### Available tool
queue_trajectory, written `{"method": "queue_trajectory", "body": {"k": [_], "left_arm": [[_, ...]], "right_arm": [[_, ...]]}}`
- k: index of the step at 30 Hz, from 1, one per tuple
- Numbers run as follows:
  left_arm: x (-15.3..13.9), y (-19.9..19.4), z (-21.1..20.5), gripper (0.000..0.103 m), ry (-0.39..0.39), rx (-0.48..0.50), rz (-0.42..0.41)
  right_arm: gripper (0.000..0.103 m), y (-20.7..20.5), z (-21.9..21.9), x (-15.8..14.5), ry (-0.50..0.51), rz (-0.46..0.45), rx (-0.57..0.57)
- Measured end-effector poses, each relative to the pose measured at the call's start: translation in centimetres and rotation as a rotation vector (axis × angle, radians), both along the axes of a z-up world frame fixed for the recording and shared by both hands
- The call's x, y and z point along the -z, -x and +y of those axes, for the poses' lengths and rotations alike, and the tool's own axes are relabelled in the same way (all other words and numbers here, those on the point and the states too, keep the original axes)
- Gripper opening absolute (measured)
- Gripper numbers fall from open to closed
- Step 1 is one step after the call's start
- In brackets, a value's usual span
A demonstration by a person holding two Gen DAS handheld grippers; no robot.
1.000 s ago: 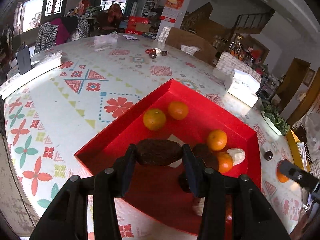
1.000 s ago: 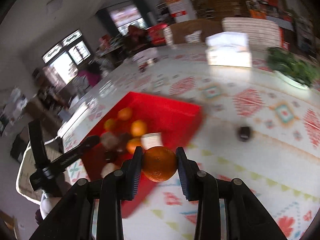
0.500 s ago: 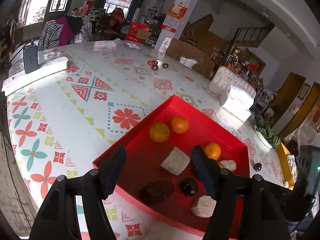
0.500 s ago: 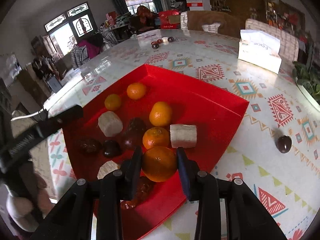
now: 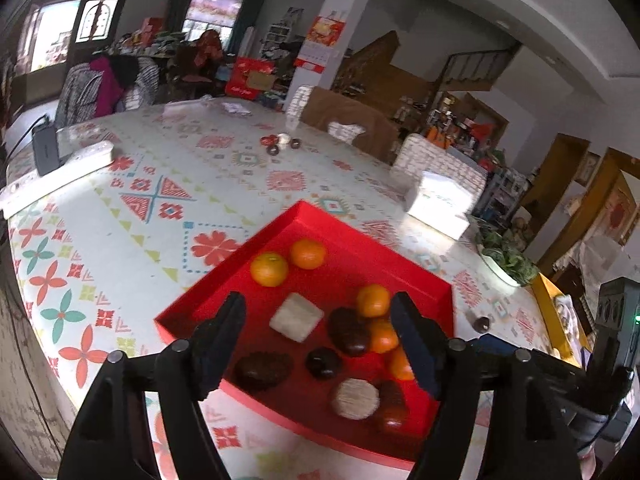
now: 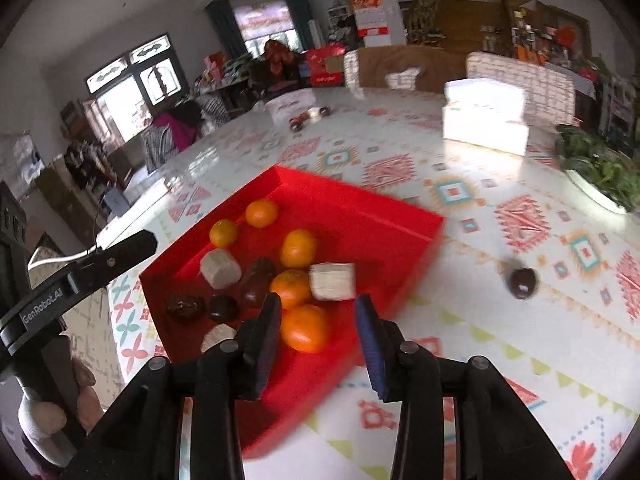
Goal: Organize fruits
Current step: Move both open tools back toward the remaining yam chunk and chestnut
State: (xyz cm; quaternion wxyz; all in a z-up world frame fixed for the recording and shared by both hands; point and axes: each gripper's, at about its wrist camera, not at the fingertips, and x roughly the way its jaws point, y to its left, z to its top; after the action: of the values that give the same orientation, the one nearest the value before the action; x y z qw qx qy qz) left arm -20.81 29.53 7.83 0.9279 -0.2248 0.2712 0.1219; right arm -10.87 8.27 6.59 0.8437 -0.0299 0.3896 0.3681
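A red tray (image 5: 304, 216) (image 6: 360, 208) on the patterned table holds several oranges, dark fruits and pale chunks. My left gripper (image 5: 320, 344) is open and empty above the tray's near side; a dark wrinkled fruit (image 5: 262, 370) lies just below its left finger. My right gripper (image 6: 316, 332) is open over the tray's near corner, with an orange (image 6: 305, 327) lying in the tray between its fingers. A dark round fruit (image 6: 522, 282) (image 5: 481, 323) lies on the table right of the tray.
A white tissue box (image 6: 486, 122) (image 5: 438, 206) stands beyond the tray. A green plant dish (image 6: 600, 172) is at the right. Small fruits (image 5: 278, 144) lie far back. A phone and power strip (image 5: 48, 156) sit at the left edge.
My left gripper opened, dropped the dark fruit into the tray and drew back. My right gripper carried the orange over the tray, opened and let it go.
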Motion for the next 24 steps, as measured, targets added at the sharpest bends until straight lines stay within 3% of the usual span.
{"method": "queue_trajectory", "body": {"k": [7, 13, 17, 20, 24], "left_arm": [[-1.0, -0.3, -3.0, 0.077, -0.034, 0.078, -0.011], [-1.1, -0.9, -5.2, 0.078, -0.032, 0.135, -0.015], [-1.0, -1.3, -6.6, 0.078, -0.037, 0.168, -0.008], [-1.0, -1.4, -7.6, 0.078, -0.053, 0.196, -0.006], [-0.9, -1.6, -8.4, 0.078, -0.065, 0.218, 0.0]], "right_arm": [[0.042, -0.8, -7.9, -0.7, -0.034, -0.013, 0.154], [0.042, -3.6, -19.4, -0.9, -0.024, 0.001, 0.44], [0.042, -6.3, -26.4, -0.4, -0.099, 0.077, 0.609], [0.042, -7.8, -29.4, 0.1, -0.137, 0.108, 0.674], [0.042, -10.0, -30.3, 0.2, -0.098, 0.088, 0.689]]}}
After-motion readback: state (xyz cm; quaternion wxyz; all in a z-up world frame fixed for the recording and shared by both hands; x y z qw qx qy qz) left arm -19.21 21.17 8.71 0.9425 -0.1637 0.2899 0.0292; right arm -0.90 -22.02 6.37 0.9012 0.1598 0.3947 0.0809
